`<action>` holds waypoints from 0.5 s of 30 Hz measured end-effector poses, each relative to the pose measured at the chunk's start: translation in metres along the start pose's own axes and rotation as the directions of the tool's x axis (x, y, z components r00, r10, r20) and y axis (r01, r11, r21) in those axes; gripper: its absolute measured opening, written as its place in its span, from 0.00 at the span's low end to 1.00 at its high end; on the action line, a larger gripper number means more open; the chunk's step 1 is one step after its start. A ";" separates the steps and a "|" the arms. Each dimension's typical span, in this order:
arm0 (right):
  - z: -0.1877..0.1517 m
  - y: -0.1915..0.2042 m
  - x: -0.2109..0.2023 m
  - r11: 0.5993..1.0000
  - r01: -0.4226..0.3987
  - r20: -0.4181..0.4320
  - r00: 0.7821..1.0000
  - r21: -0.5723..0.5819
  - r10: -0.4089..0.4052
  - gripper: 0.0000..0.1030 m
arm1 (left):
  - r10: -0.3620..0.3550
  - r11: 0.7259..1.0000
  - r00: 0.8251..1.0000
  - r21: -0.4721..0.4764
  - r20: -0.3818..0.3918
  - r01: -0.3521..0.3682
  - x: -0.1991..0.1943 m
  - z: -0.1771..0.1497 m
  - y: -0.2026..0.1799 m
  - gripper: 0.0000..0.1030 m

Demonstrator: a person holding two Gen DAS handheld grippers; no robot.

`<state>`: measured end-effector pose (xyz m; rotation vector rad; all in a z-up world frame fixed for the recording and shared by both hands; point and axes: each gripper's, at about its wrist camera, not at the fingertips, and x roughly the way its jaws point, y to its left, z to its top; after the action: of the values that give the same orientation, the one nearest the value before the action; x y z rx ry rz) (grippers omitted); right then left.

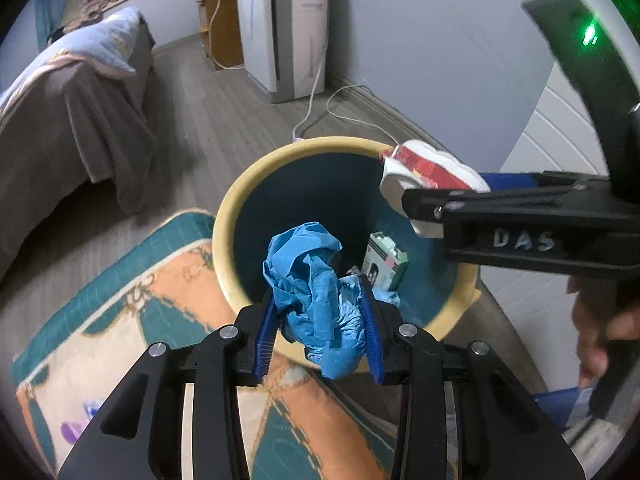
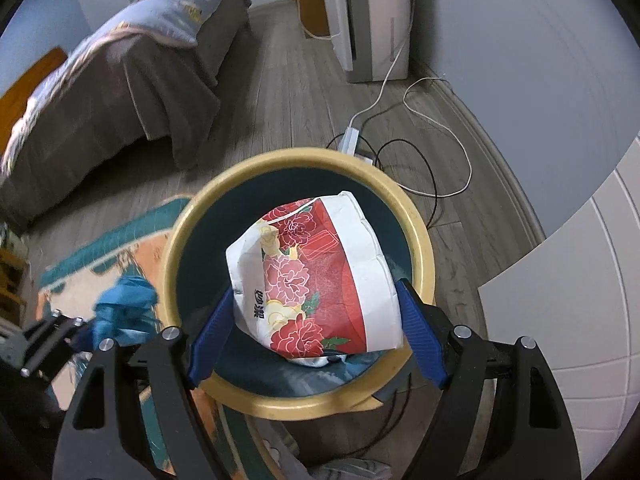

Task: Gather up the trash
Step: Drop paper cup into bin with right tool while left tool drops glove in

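Observation:
A round bin with a yellow rim [image 1: 240, 184] and dark teal inside stands on the floor; it also shows in the right wrist view [image 2: 280, 158]. My left gripper [image 1: 322, 328] is shut on a crumpled blue paper wad [image 1: 312, 280] above the bin's near rim. My right gripper [image 2: 316, 328] is shut on a white and red floral tissue pack [image 2: 320, 276] held over the bin's mouth; the pack also shows in the left wrist view [image 1: 424, 168]. A small green and white box [image 1: 384, 262] lies inside the bin.
A patterned orange and teal rug [image 1: 132, 320] lies beside the bin. A bed with a brown cover [image 1: 68, 128] is at the left. A white appliance [image 1: 288, 28], a power strip [image 2: 349, 138] and cables [image 2: 432, 120] sit behind the bin by the wall.

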<state>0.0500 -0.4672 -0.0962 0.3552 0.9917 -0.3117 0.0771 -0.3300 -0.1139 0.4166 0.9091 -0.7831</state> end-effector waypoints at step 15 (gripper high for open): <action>0.013 -0.006 -0.018 0.998 -0.028 0.120 0.993 0.055 0.021 0.87 | 0.051 0.998 0.993 -0.034 0.106 -0.048 -0.004 0.014 0.007 0.85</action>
<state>0.0480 -0.4766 -0.0757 0.3958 0.8621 -0.3357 0.0887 -0.3320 -0.1031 0.3649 0.8078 -0.7379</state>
